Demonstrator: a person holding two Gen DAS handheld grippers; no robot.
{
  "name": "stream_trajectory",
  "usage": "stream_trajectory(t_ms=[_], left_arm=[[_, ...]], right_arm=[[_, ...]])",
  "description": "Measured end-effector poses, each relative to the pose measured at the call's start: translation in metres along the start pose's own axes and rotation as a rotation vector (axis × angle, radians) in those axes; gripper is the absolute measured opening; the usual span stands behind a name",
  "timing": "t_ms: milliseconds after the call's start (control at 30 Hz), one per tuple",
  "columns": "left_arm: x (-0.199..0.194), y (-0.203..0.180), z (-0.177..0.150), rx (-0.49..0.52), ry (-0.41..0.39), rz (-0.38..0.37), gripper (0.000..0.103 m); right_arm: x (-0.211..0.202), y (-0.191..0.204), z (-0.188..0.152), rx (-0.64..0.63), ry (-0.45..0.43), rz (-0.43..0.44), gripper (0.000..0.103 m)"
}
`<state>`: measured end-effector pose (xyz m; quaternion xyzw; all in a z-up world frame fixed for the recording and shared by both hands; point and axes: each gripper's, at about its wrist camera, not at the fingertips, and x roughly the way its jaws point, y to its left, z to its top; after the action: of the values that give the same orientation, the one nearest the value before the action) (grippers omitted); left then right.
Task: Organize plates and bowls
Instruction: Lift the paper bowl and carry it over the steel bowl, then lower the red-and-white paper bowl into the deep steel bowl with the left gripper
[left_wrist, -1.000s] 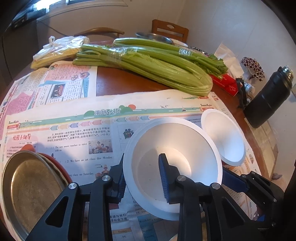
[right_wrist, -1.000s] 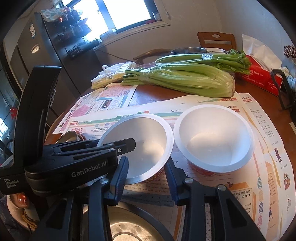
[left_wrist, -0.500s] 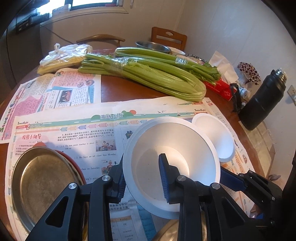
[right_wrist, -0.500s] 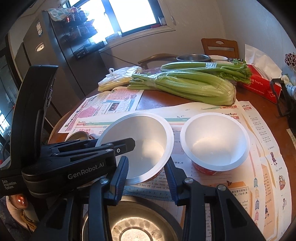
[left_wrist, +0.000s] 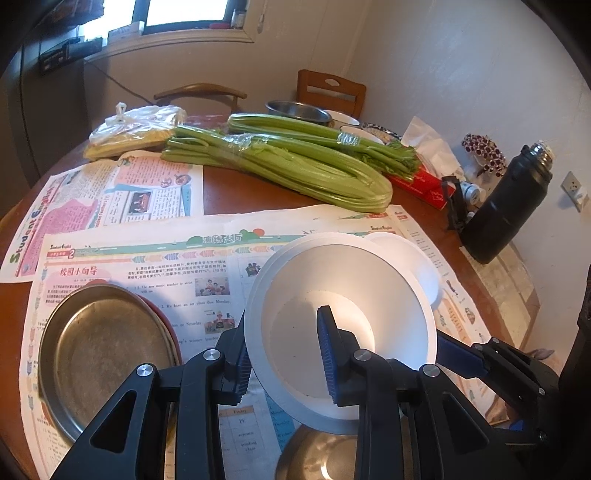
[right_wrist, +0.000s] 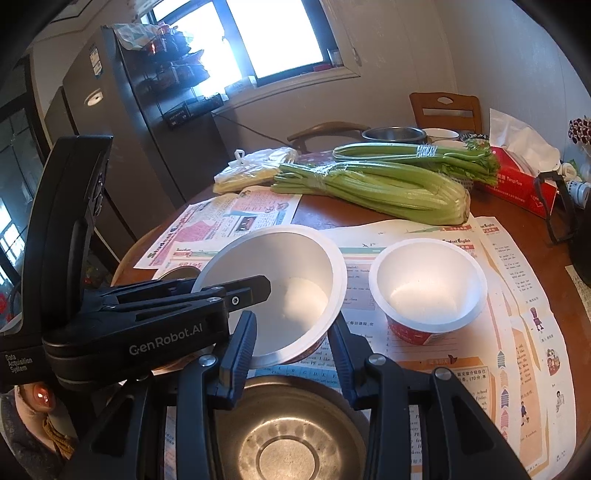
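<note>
Left gripper (left_wrist: 284, 350) jaws pinching white bowl (left_wrist: 343, 306) rim; right gripper (right_wrist: 295, 343) jaws nearly together, empty

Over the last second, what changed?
The left gripper, shut on the rim of the white paper bowl, lifted it up off the newspaper, toward the second white bowl. The right gripper rose too. Both grips stayed closed; the round metal plate, celery and black flask did not move.
</note>
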<state>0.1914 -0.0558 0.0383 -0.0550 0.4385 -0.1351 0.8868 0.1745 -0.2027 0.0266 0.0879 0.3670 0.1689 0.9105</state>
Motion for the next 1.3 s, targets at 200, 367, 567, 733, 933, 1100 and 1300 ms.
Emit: stream_trajectory(t_ms=[200, 367, 567, 733, 933, 1100, 1300], left_arm=[[-0.014, -0.012, -0.005, 0.015, -0.024, -0.005, 0.032], [-0.026, -0.02, -0.008, 0.024, -0.039, -0.005, 0.032], [-0.045, -0.03, -0.015, 0.041, -0.068, 0.004, 0.032], [-0.057, -0.037, -0.023, 0.044, -0.082, 0.01, 0.032], [-0.068, -0.047, -0.033, 0.048, -0.089, 0.02, 0.032], [-0.077, -0.052, -0.041, 0.053, -0.089, 0.023, 0.032], [-0.081, -0.059, -0.051, 0.058, -0.076, 0.023, 0.032]], right_arm=[[-0.018, 0.002, -0.003, -0.015, -0.019, -0.007, 0.04], [-0.032, 0.004, -0.006, -0.025, -0.035, -0.011, 0.04], [-0.05, 0.007, -0.011, -0.034, -0.061, -0.006, 0.041], [-0.067, 0.011, -0.017, -0.045, -0.077, -0.006, 0.041], [-0.08, 0.014, -0.025, -0.046, -0.078, -0.002, 0.041], [-0.091, 0.015, -0.032, -0.044, -0.08, 0.009, 0.041], [-0.099, 0.016, -0.04, -0.054, -0.074, -0.002, 0.041]])
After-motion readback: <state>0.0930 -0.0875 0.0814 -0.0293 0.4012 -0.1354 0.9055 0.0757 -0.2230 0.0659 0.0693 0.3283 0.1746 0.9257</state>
